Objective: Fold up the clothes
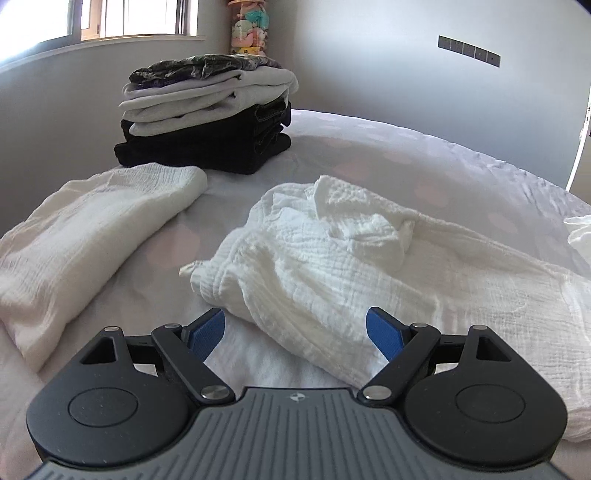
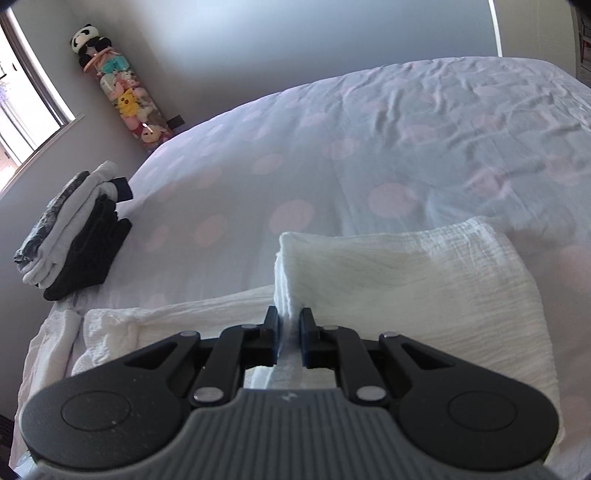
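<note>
Meanwhile, the left tongs (image 1: 295,328) stand wide, their blue pads spread apart and holding nothing, low over the bed (image 1: 424,155). Just ahead of them lies a crumpled white garment (image 1: 332,251) of crinkled gauze cloth, loosely bunched, with one edge reaching down between the spread fingers without being gripped. To its left, apart from it across a strip of bare sheet, rests a second white cloth (image 1: 92,225), folded flat into a long shape. Behind both, near the wall under the window (image 1: 110,18), sits a stack of folded clothes (image 1: 207,114): black pieces at the bottom, pale grey ones above, and a dark patterned piece on top.

The right tongs (image 2: 289,328) are pressed narrow on the layered edge of a folded white cloth (image 2: 406,280), whose stacked layers run between the two fingers. That cloth rises from the grip and spreads to the right over the bed's spotted sheet (image 2: 369,147). Below and to the left of the grip, more white crinkled fabric (image 2: 118,325) lies flat on the bed. In the right wrist view the clothes stack (image 2: 74,236) sits far left near the bed's edge, and a tall clear tube of plush toys (image 2: 125,92), topped with a panda, stands in the room's corner.
</note>
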`<state>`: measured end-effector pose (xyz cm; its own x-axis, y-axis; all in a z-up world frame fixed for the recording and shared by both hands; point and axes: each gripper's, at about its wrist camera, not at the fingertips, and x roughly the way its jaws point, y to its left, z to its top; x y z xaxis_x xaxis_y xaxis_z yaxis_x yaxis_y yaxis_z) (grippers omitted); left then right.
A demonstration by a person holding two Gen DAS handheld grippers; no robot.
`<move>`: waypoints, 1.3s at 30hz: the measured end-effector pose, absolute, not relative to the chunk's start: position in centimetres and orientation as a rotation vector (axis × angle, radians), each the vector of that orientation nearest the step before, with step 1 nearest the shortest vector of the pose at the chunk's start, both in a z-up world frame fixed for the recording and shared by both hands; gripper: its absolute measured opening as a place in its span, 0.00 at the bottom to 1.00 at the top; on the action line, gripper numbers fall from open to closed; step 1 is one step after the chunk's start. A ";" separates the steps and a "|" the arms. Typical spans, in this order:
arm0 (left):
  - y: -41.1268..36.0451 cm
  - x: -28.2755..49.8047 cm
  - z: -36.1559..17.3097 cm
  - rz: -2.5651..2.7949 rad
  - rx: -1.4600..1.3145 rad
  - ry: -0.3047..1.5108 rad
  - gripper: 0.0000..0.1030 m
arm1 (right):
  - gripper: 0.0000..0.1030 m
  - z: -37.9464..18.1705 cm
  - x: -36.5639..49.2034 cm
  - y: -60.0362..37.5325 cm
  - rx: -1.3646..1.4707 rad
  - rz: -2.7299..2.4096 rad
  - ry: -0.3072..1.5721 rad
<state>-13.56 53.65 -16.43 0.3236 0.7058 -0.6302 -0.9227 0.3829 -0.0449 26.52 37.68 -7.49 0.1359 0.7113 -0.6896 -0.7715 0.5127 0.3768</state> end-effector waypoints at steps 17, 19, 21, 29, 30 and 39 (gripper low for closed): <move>62.2 -18.8 -13.8 1.139 -0.572 0.509 0.92 | 0.12 -3.8 11.8 52.6 -0.123 1.419 0.957; 62.9 -19.5 -13.9 1.147 -0.613 0.500 0.92 | 0.12 -3.9 10.1 54.2 -0.127 1.450 0.961; 63.4 -20.2 -14.0 1.145 -0.643 0.500 0.92 | 0.12 -4.1 8.5 55.8 -0.133 1.483 0.966; 65.1 -23.2 -14.6 1.212 -0.734 0.470 0.92 | 0.12 -8.3 2.2 62.1 -0.226 1.556 1.027; 65.2 -23.5 -14.7 1.218 -0.748 0.466 0.92 | 0.13 -9.1 1.6 62.6 -0.248 1.552 1.036; 66.0 -23.4 -15.9 1.156 -0.784 0.458 0.92 | 0.32 -14.1 0.0 64.6 -0.293 1.507 1.114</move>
<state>-23.39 65.95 -15.87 0.3567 0.6328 -0.6873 -0.9319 0.1886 -0.3100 -0.01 64.64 -14.13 -0.2886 0.6329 -0.7185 -0.8726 0.1349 0.4694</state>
